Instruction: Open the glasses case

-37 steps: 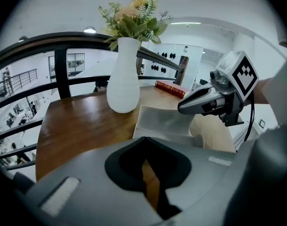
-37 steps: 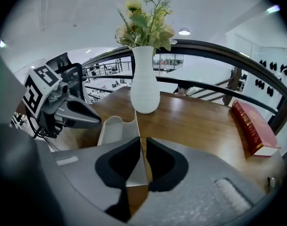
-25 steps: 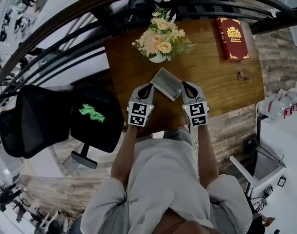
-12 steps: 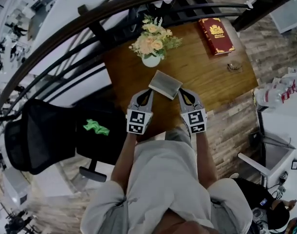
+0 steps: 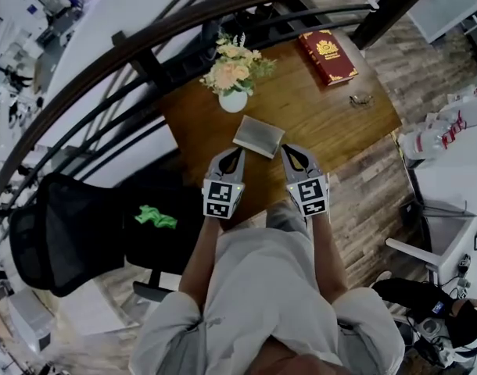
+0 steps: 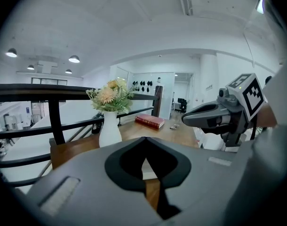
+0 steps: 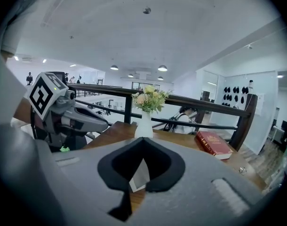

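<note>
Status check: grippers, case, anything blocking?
Left hand-held gripper shut, empty; right hand-held gripper shut, empty. Glasses case closed on table, just ahead of both. Vase beyond, nothing blocking.

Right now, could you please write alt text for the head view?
From above, a person holds the left gripper and the right gripper, both shut, close to a grey glasses case on a table. A flower vase and red book sit beyond.

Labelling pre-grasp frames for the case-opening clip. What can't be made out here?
Glasses case seam and hinge side: too small in head view; in both gripper views the fingers hide all but a sliver.
Small object near the red book: too small to identify in any view.
Table near edge: head view, partly covered by left gripper, right gripper and the person's torso.
</note>
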Demonstrator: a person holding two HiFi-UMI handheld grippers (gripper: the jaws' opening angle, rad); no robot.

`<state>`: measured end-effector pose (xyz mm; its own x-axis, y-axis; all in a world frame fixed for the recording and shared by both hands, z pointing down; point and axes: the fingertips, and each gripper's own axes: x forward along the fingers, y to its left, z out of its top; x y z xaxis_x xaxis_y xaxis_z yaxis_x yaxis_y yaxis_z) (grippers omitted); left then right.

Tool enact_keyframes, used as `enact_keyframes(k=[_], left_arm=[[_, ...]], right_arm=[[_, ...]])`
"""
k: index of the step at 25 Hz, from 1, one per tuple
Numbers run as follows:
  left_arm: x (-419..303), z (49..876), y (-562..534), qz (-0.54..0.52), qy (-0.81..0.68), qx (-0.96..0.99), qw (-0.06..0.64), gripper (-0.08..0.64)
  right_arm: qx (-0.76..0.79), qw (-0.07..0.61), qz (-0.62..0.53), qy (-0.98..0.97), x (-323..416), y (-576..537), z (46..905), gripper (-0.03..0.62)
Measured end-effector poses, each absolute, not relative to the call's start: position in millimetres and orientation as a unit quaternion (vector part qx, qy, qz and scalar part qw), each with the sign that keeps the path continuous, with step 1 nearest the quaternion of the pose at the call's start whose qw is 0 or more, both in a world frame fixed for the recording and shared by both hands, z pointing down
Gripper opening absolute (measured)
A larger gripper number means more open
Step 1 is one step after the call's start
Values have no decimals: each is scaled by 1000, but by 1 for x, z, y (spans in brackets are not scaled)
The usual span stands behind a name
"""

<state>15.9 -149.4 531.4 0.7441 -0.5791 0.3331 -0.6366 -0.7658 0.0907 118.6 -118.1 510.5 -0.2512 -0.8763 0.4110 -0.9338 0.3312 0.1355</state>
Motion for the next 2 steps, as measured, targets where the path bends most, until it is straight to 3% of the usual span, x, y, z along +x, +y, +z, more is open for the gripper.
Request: enact_keyframes(k=[2], left_arm=[[16,530,-147,144,-326,929,99,20]], right_arm=[[575,210,66,-788,118,-116,508,3]])
